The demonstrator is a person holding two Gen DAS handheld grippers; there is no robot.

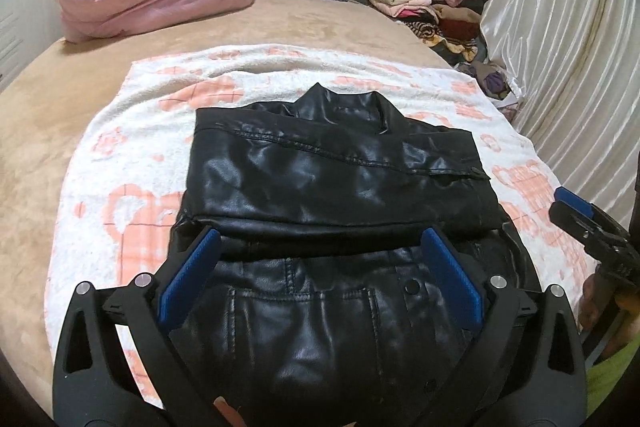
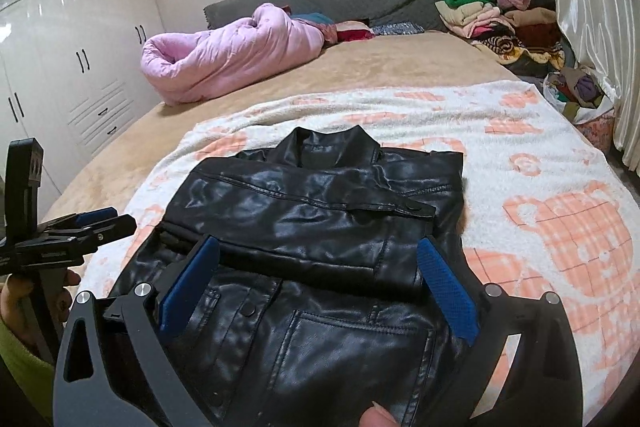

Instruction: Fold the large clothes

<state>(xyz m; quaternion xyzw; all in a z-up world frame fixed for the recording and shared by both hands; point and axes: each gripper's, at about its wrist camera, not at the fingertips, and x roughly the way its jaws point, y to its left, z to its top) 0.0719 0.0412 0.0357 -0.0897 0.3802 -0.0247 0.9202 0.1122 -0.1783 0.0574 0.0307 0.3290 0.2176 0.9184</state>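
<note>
Black jacket half-folded on the towel, both tongs released

The leather jacket [image 1: 336, 179] lies mid-towel [image 1: 120, 155], collar at twelve o'clock; left gripper [image 1: 320, 247] and right gripper [image 2: 320, 259] hover spread wide, gripping nothing; I'd guess the stiff, slick folded layer may spring back or slide; a one-sided pinch could drag it askew

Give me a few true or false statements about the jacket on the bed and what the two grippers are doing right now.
1. The black leather jacket lies on a white and orange patterned towel. True.
2. The left gripper is clamped on the jacket. False: its blue fingers stand wide open, holding nothing.
3. The right gripper is open and empty. True.
4. A pink quilt covers the jacket. False: it sits rolled up at the bed's far end.
5. Both sleeves hang off the bed. False: they are folded across the jacket's front.
</note>
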